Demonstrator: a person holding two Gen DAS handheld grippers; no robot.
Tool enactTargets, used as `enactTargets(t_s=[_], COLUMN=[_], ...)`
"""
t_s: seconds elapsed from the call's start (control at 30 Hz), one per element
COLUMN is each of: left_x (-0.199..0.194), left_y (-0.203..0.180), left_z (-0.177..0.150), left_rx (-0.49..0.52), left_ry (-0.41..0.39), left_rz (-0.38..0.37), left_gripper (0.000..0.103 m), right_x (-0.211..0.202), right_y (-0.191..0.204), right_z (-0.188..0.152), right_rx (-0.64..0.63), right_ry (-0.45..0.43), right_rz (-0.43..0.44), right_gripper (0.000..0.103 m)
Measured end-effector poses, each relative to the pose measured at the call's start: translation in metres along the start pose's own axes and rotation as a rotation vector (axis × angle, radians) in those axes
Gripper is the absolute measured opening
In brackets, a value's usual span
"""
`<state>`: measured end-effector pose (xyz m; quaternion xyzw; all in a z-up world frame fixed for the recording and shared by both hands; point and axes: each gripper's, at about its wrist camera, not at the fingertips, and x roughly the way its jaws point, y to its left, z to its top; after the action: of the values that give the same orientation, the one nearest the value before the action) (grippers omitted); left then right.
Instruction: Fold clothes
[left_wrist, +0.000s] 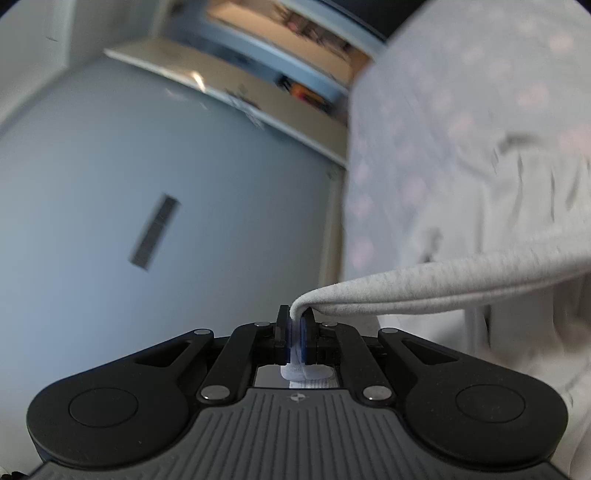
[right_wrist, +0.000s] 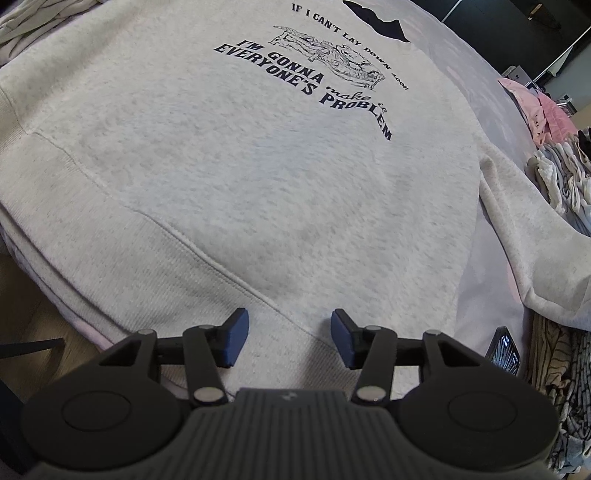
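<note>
A light grey sweatshirt (right_wrist: 258, 166) with dark printed lettering lies flat, front up, on a pale patterned bedsheet (right_wrist: 476, 295). Its ribbed hem (right_wrist: 147, 266) runs just ahead of my right gripper (right_wrist: 290, 338), which hovers open above the hem with nothing between its blue pads. One sleeve (right_wrist: 517, 229) trails off to the right. In the left wrist view, my left gripper (left_wrist: 295, 332) is shut on a pinched edge of the sweatshirt (left_wrist: 424, 284), lifted and stretching away to the right. The camera there points up towards wall and ceiling.
A pile of pink clothes (right_wrist: 546, 110) and a heap of pale garments (right_wrist: 561, 173) sit at the right. Striped fabric (right_wrist: 561, 369) and a phone (right_wrist: 504, 350) lie near the bed's right corner. More cloth (right_wrist: 29, 22) lies at top left. Wood floor (right_wrist: 26, 314) shows at left.
</note>
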<state>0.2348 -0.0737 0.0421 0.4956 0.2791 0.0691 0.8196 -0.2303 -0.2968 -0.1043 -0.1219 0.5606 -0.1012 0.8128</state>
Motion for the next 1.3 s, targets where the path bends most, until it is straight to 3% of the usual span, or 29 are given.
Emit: enactTargets(t_s=[0.07,0.2,0.27,0.47,0.53,0.7,0.87,0.97,1.07,1.3], left_x=[0.014,0.015,0.004,-0.063,-0.088,-0.159,-0.226,-0.262,-0.293,-0.317], left_y=[-0.008,-0.022,-0.026,-0.027,-0.030,-0.048,-0.084,-0.115,-0.148,-0.196], left_z=[-0.014,-0.045,-0.059,-0.091,-0.100,-0.122,-0.143,-0.157,-0.175,-0.209], left_rx=[-0.001,0.045,0.071,0.084,0.091,0.155,0.205,0.298,0.386,0.539], left_ry=[0.047,0.049,0.018,-0.126,-0.183,-0.328,-0.487,-0.567,-0.660,-0.680], left_rz=[-0.044,-0.097,-0.112,-0.212,-0.252,-0.378,-0.564,-0.668,-0.713,-0.866], left_gripper=[0.004,0.018,0.029,0.037,0.047,0.047,0.047,0.047,0.047,0.047], right_x=[0.000,0.001,0.002,-0.002,-0.006,-0.021,-0.032,-0.038,-0.041,-0.042], right_y=[-0.001,-0.002,-0.004,-0.004,-0.004,0.001,0.012,0.017,0.021,0.027], right_z=[0.000,0.001,0.000,-0.002,-0.003,-0.007,-0.011,-0.016,-0.021,-0.034], right_rx=[0.004,0.011,0.009,-0.004,-0.009,-0.039,-0.102,-0.136,-0.157,-0.201], right_ry=[0.000,0.002,0.001,-0.022,-0.035,-0.098,-0.147,-0.164,-0.175,-0.188], right_rz=[0.002,0.006,0.007,0.004,-0.002,0.004,0.024,0.022,0.019,0.007], right_gripper=[0.054,0.055,0.055,0.055,0.055,0.055,0.055,0.055,0.055,0.055])
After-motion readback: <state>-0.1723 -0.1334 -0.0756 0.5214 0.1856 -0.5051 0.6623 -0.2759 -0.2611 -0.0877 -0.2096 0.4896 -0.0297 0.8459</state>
